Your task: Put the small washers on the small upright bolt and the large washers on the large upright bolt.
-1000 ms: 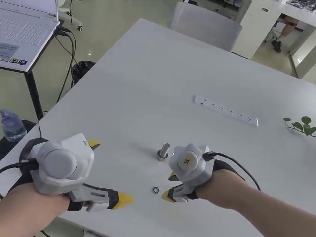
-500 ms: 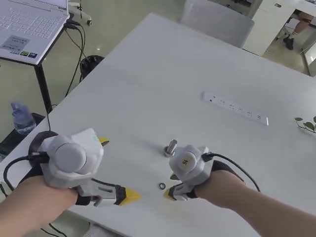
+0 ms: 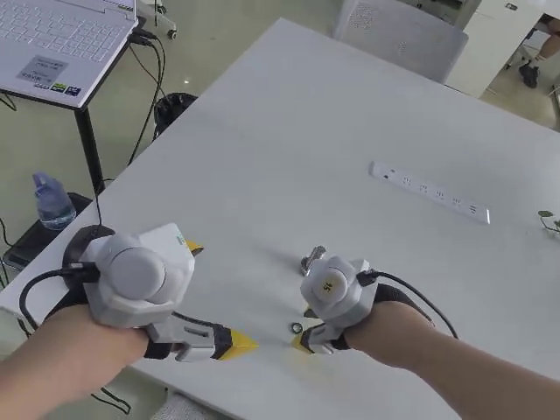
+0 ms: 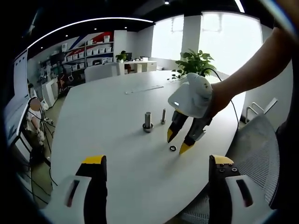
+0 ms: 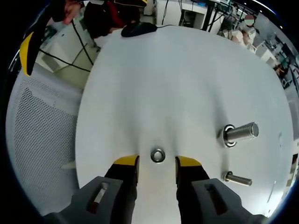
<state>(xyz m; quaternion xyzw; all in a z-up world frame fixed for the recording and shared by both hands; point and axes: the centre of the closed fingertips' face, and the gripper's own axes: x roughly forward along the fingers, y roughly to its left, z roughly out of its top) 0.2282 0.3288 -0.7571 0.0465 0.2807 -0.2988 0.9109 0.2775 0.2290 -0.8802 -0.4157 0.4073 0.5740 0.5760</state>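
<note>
— White desk (image 3: 289, 131), bare metal on it. Anything holding anything?

— One plastic bottle (image 3: 52, 199) with a blue cap, standing on the floor off the desk's edge, well apart from the large upright bolt (image 4: 148, 122). What is in it I cannot tell.

— And the task's things?

— The small upright bolt (image 4: 163, 115) stands just beside the large upright bolt. One washer (image 5: 158, 155) lies flat on the desk, on the person's side of the large bolt and near it.

— The tools?

— The right hand-held gripper (image 5: 157, 162) points down at that washer with its yellow tips apart, one on each side of the ring and not touching it. The left hand-held gripper (image 4: 157, 160) sits farther from the large bolt, jaws spread wide and gripping nothing.

— The rest of the surface?

— A white power strip (image 3: 429, 190) lies beyond the large bolt, well apart from it.

— The room?

— An open laptop (image 3: 52, 39) on a stand off the desk's far corner, a grey chair (image 3: 398, 35) past the far edge, and in the left gripper view a leafy plant (image 4: 196, 63) by bright windows.
</note>
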